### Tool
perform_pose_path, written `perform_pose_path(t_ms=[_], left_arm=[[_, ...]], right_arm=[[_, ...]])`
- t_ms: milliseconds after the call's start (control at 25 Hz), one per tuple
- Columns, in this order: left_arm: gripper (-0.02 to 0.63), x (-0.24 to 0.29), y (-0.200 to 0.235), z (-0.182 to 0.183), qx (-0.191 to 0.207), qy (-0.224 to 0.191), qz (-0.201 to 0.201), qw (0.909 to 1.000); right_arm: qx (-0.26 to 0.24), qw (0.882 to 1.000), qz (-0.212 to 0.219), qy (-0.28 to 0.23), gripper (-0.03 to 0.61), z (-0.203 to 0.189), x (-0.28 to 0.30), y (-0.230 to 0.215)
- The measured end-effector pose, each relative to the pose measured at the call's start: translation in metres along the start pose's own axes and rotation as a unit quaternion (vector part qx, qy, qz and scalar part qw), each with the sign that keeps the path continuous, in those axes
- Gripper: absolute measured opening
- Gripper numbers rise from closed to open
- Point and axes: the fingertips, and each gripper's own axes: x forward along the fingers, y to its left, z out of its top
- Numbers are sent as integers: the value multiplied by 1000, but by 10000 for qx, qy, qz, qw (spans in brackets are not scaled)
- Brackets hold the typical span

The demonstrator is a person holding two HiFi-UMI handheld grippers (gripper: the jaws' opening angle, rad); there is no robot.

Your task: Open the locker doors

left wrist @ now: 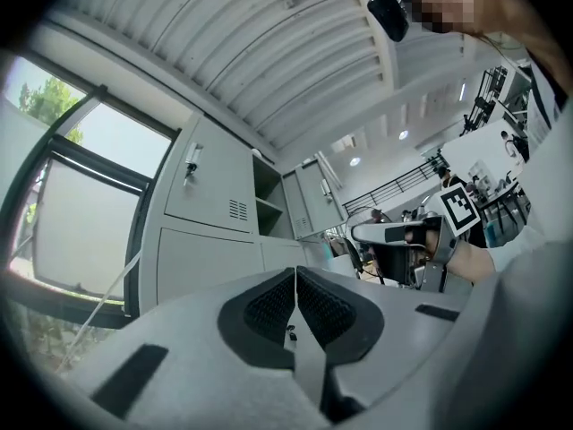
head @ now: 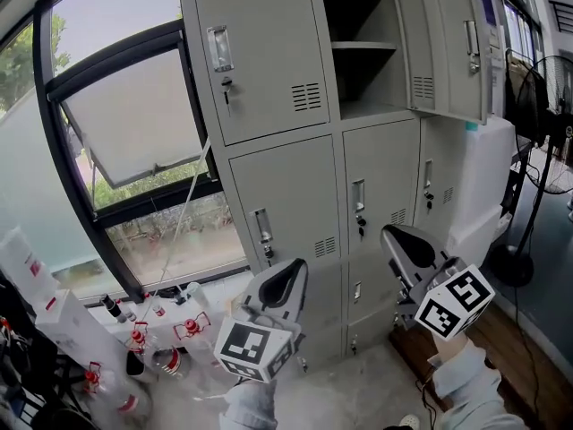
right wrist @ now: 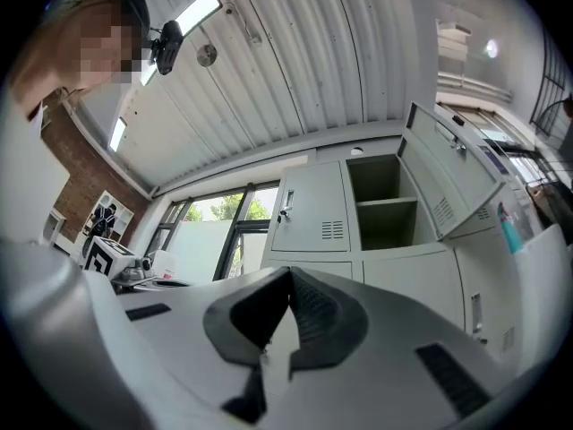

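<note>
At twelve o'clock stands the grey sheet-metal locker [head: 286, 186]; its one-o'clock compartment [head: 358, 7] gapes, door [head: 452, 43] swung out, one flat shelf [head: 363, 47] inside. My left claw [head: 288, 280] and right claw [head: 398, 238] are pinched closed, empty.

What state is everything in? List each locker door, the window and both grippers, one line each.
Top left locker door: closed.
Top middle locker door: swung open.
Middle left locker door: closed.
Middle centre locker door: closed.
Window sash: tilted open.
Left gripper: jaws together, empty.
Right gripper: jaws together, empty.
</note>
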Motion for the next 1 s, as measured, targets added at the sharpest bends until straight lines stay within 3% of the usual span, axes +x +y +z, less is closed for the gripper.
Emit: perform_pose_path(t_ms=[640,1000], left_arm=[[14,-36,74,13,58,-136,509,9986],[14,-33,152,31,491,-241,925,9942]], right_arm=[[83,9967,810,14,2,-8,84,62],[-52,9906,1297,-431,2,9,170,81]])
